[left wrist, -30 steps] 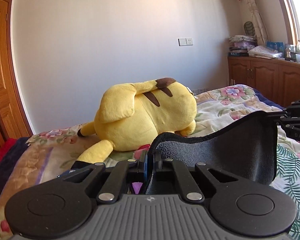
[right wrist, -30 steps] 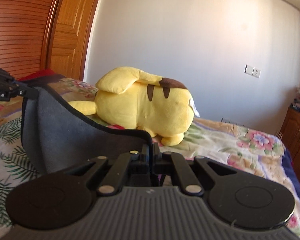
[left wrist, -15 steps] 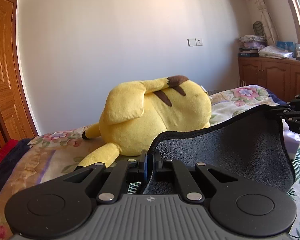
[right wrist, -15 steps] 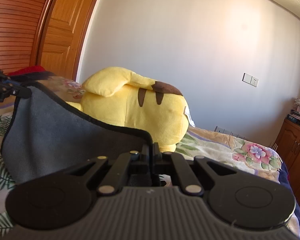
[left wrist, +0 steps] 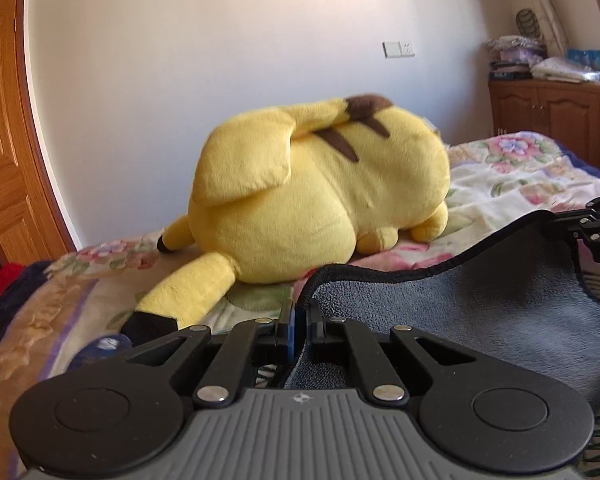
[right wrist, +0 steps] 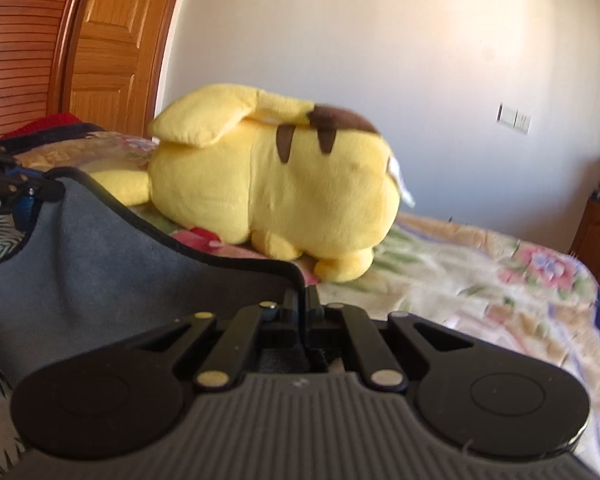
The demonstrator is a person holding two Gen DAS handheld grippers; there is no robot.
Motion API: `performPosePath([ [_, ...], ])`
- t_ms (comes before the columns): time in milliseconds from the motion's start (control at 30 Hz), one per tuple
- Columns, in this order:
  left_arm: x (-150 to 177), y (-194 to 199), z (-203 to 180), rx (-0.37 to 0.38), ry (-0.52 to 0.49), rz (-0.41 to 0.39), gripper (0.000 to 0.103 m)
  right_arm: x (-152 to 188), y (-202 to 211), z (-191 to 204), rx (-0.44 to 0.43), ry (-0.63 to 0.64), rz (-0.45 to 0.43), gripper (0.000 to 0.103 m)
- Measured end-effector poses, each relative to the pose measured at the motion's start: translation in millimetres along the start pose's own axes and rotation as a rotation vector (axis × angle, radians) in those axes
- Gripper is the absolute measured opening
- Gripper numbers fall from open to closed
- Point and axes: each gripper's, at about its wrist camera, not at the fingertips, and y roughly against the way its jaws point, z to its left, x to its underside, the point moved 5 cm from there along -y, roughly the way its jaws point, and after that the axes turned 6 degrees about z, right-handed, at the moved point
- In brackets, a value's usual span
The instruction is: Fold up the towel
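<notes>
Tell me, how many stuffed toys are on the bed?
1: a yellow stuffed toy lies on the bed, beyond the grey towel. Others may be out of view.

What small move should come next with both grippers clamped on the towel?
Probably carry both corners forward and lower them. The left gripper and right gripper each pinch a corner of the gray towel, whose edge sags between them above the bedspread, short of the yellow plush.

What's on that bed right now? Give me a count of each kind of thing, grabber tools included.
Grey towel: 1, a top corner pinched by each gripper
Yellow plush toy: 1, lying on the floral bedspread
Grippers: 2, the left gripper and the right gripper, fingers closed on the towel
Total: 4
</notes>
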Motion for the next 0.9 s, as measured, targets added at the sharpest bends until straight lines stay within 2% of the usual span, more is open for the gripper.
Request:
performPosePath([
  [233, 18, -28, -4, -0.004, 0.022, 0.108, 0.0, 17, -24, 3, -0.009, 0.001, 0.076, 0.004],
  [267, 20, -28, -5, -0.006, 0.025, 0.114, 0.009, 18, -25, 3, -0.012, -0.002, 0.085, 0.005],
  [300, 20, -26, -5, -0.006, 0.028, 0.111, 0.018, 18, -26, 2, -0.012, -0.005, 0.093, 0.013],
  [400, 20, -19, -7, 0.025, 0.036, 0.114, 0.027, 17, -20, 1, -0.015, -0.01, 0.091, 0.029],
  [467, 20, -15, -9, 0.028, 0.038, 0.125, 0.031, 14, -15, -2, -0.011, -0.014, 0.089, 0.033],
  [600, 15, -2, -15, 0.052, 0.044, 0.14, 0.036, 9, 1, -6, -0.022, -0.038, 0.09, 0.036],
  [900, 10, 39, -26, 0.074, 0.038, 0.148, 0.039, -3, 45, -7, -0.044, -0.075, 0.094, 0.036],
])
